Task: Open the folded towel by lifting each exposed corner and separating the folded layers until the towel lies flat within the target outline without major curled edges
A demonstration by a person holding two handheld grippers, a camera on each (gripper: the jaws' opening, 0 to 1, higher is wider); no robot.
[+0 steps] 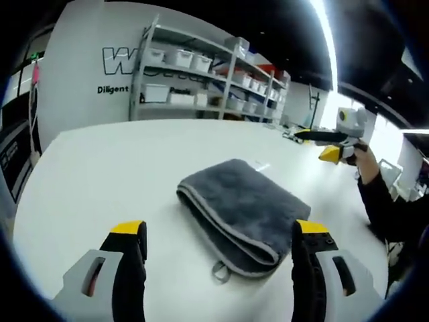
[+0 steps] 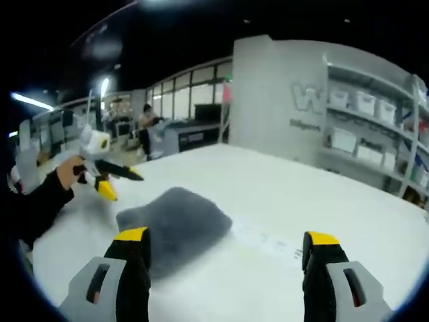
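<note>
In the left gripper view, the left gripper point(image 1: 220, 231) stood nearest, its two yellow-tipped black jaws spread wide apart with nothing between them, raised over the white table point(image 1: 87, 174). Just past the jaws lay the towel point(image 1: 244, 213), grey, folded into a thick rectangle, flat on the table, its piped edge rounded toward the camera. A small loop point(image 1: 219, 271) hung from the near edge and lay on the table between the jaws. A faint label point(image 1: 261, 166) showed on the table at the towel's far corner. Farther to the right, the right gripper point(image 1: 333, 142) was held above the table's far edge by a hand point(image 1: 366, 158) in a dark sleeve point(image 1: 389, 208); whether those jaws touched could not be told there. Beyond the table stood shelves point(image 1: 201, 70) with white bins against a wall with lettering.

In the right gripper view, the right gripper point(image 2: 226, 241) also had its jaws wide apart and empty, above the table point(image 2: 301, 194). The towel point(image 2: 175, 225) lay blurred just past the left jaw, with printed marks point(image 2: 265, 240) on the table beside it. To the left, the left gripper point(image 2: 110, 176) was held in a hand point(image 2: 69, 172) clear of the towel. Far back, a person point(image 2: 146, 127) stood by a counter.
</note>
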